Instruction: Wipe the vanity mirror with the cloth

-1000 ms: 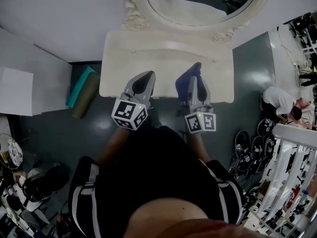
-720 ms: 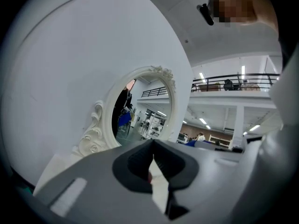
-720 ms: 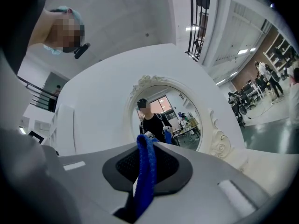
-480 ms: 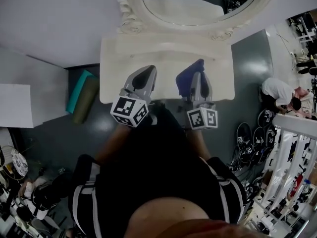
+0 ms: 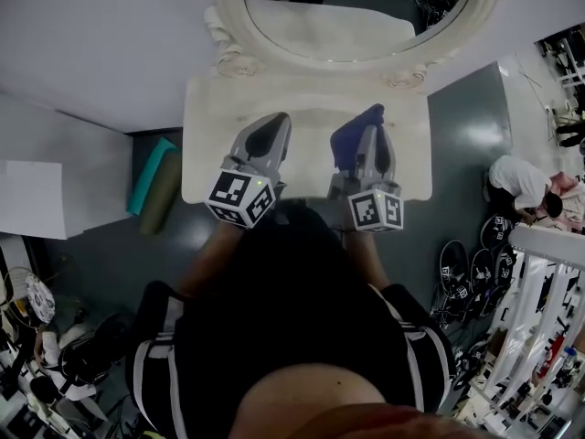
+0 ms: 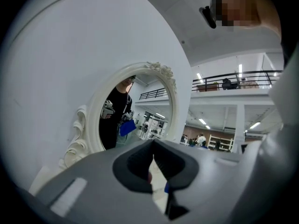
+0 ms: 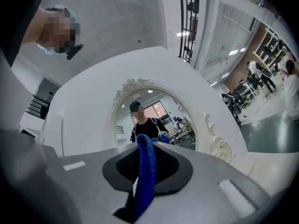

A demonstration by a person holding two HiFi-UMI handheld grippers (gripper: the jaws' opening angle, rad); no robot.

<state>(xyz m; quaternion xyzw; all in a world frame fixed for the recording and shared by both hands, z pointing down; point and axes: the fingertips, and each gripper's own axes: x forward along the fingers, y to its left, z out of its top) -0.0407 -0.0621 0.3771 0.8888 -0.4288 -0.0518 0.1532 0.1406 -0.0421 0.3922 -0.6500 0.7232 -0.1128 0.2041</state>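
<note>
White wall and dark floor are framing a pale vanity surface [image 5: 210, 126], with two tongs being held over it side by side. The left tongs [image 6: 152, 146] are sitting pressed together with nothing between them. The right tongs [image 7: 142, 146] are clenching the one blue cloth [image 7: 145, 181], which is standing up between the jaws and bunching along their left side. Ahead of both tongs, one oval vanity mirror [image 5: 347, 16] in an ornate white frame is standing, well apart from the cloth and reflecting the person.
</note>
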